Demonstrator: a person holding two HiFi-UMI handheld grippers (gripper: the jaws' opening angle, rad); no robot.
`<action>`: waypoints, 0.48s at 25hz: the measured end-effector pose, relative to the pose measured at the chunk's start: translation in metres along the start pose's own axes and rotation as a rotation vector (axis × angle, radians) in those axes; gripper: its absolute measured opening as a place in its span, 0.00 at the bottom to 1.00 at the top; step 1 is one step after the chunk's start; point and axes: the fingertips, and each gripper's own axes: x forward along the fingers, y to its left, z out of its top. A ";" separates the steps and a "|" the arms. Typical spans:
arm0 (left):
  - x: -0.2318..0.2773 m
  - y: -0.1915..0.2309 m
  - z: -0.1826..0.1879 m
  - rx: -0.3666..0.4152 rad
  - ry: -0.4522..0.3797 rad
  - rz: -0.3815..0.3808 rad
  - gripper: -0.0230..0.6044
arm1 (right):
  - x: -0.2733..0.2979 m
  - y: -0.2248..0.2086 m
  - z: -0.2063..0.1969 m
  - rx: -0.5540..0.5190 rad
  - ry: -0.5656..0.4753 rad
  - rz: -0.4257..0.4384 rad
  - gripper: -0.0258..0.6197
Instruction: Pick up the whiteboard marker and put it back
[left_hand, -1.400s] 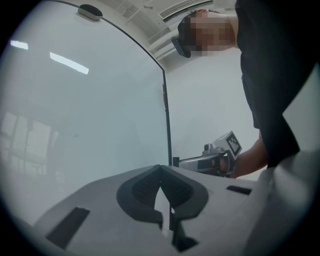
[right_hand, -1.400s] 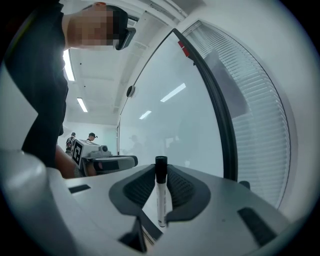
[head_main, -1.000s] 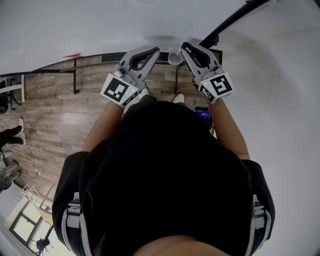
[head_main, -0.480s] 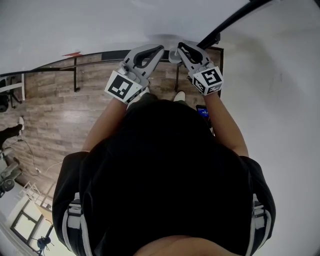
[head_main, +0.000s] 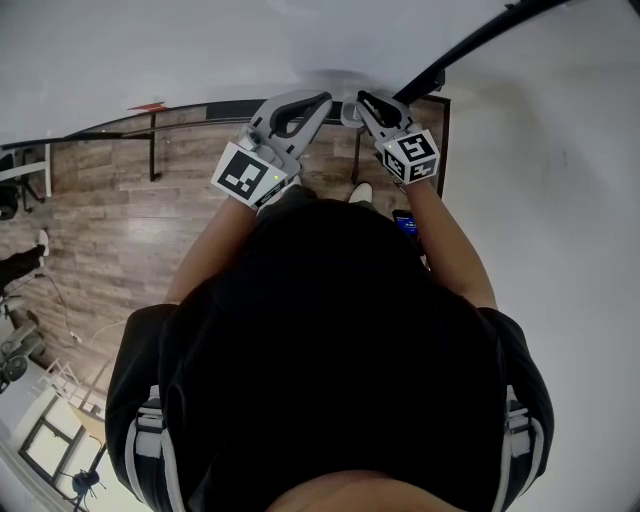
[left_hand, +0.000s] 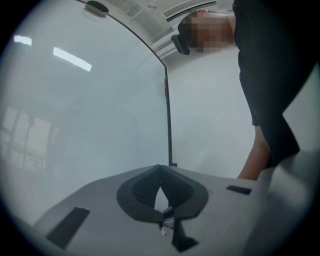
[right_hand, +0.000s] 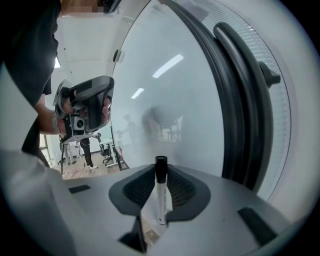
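The left gripper (left_hand: 160, 172) has its jaws pressed together at the tips with nothing between them, facing the whiteboard (left_hand: 85, 115), whose black frame edge (left_hand: 167, 110) runs up the middle of its view. To the right, the right gripper (right_hand: 160, 175) pinches the whiteboard marker (right_hand: 160, 192) upright, black cap toward the board, its lower end sunk between the jaws. In the head view the marker cannot be made out, and the person's dark top (head_main: 320, 350) fills most of the frame

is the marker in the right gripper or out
In. The marker stands clamped in the right gripper, whose jaws are shut on it, black end pointing outward.
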 end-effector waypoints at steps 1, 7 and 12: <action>0.000 0.001 -0.001 -0.001 0.002 0.002 0.04 | 0.001 -0.001 -0.004 0.006 0.011 0.002 0.15; 0.002 0.000 0.002 -0.004 0.004 -0.005 0.04 | 0.004 -0.004 -0.027 0.021 0.089 0.011 0.15; 0.000 -0.001 0.007 -0.001 -0.002 -0.011 0.04 | 0.007 0.001 -0.036 0.024 0.115 0.024 0.15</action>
